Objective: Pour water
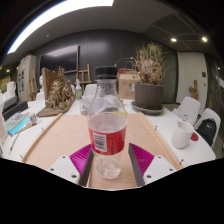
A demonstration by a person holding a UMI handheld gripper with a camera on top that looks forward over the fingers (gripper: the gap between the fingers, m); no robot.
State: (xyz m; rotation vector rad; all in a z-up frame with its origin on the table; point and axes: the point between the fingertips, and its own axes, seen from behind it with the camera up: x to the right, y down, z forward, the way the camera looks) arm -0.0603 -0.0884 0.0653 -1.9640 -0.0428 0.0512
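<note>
I have a clear plastic water bottle (106, 124) standing upright between my fingers (80, 160), right at the front of the bench (60, 135). It has a dark cap, a red label around its middle and water in the lower part. My pink pads flank its lower half, one at each side, and both look to sit right against the plastic; I read this as a pinch on the bottle, though the bottle's base is low enough that I cannot tell whether it rests on the bench or hangs in my grip.

The bench is pale wood. Beyond the bottle, to the right, stands a grey planter (149, 95) with a dried, brownish plant in it. Further right and nearer me is a small white cup (181, 135). To the left, at the far side of the bench, sits a brown gnarled piece of wood or root (60, 94).
</note>
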